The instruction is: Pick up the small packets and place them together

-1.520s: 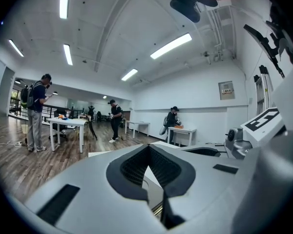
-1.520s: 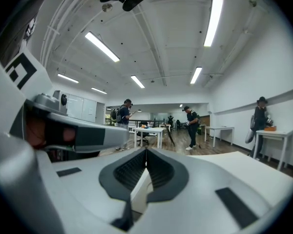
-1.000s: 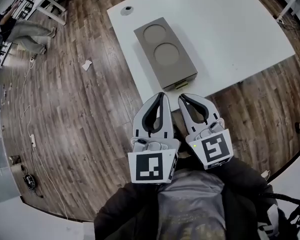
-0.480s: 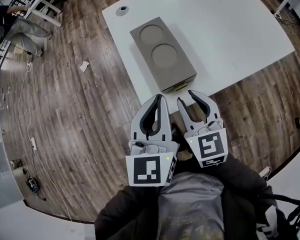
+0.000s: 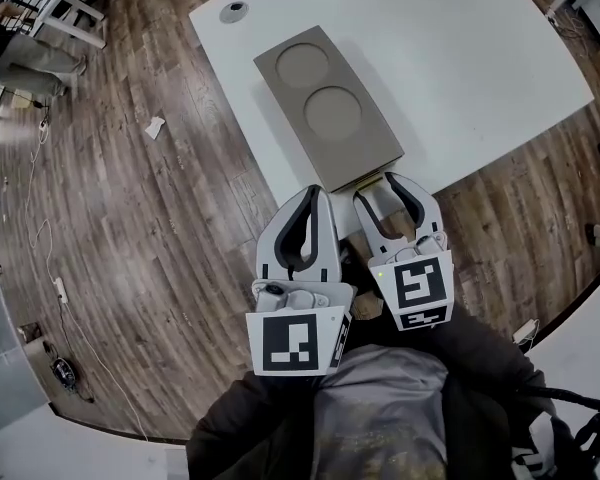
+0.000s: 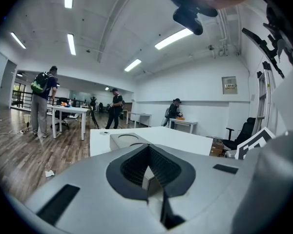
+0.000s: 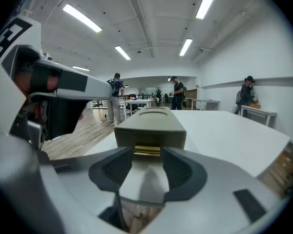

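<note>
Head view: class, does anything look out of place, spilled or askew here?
Only a crumpled white scrap lies loose on the wood floor, left of the white table. The grey box on the table sits flat and intact; nothing is spilled.

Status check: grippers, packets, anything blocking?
Left gripper shut, empty. Right gripper jaws just opening, nothing between, facing grey box. Yellow packets in its slot, untouched. Nothing blocking.

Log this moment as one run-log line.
phase: pre-grasp | left claw: shut, empty | right claw: open, just been opening, nothing between jaws, aimed at packets in grey box end slot
</note>
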The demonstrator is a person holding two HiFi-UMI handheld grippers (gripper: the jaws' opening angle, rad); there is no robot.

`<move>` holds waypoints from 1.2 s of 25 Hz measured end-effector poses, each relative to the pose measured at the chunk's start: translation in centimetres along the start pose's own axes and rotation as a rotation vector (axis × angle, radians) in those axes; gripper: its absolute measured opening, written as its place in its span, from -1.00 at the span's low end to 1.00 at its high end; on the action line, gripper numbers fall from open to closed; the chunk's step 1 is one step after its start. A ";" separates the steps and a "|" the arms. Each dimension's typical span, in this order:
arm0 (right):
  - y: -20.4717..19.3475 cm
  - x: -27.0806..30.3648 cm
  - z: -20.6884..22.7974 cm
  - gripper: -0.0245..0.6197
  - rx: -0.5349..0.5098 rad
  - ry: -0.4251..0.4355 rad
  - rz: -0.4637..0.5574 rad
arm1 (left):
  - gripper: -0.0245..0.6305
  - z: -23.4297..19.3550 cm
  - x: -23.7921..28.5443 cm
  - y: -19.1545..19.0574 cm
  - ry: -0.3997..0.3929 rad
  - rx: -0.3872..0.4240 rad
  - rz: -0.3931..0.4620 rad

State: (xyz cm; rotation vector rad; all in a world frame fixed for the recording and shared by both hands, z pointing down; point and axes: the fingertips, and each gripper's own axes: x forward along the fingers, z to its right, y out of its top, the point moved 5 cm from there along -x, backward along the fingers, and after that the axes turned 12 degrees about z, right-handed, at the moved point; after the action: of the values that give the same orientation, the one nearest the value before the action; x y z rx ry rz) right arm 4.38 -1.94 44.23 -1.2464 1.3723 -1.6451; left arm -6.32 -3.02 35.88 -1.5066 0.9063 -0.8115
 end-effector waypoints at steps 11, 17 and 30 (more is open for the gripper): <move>-0.7 1.6 0.1 -0.34 0.029 -0.059 -0.075 | -0.93 -1.7 0.8 -0.3 -0.014 -0.025 -0.031; -0.9 1.8 0.0 -0.36 0.041 -0.063 -0.070 | -0.92 -1.7 0.5 -0.3 -0.039 -0.027 -0.060; -2.5 -4.0 -0.8 -0.37 0.048 -0.063 -0.035 | -0.92 2.7 -4.0 -0.2 -0.058 0.000 -0.067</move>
State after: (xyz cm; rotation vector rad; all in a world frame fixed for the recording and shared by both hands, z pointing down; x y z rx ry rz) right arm 5.18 2.61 45.62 -1.2900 1.2723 -1.6393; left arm -5.80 1.79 35.78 -1.5590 0.8165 -0.8114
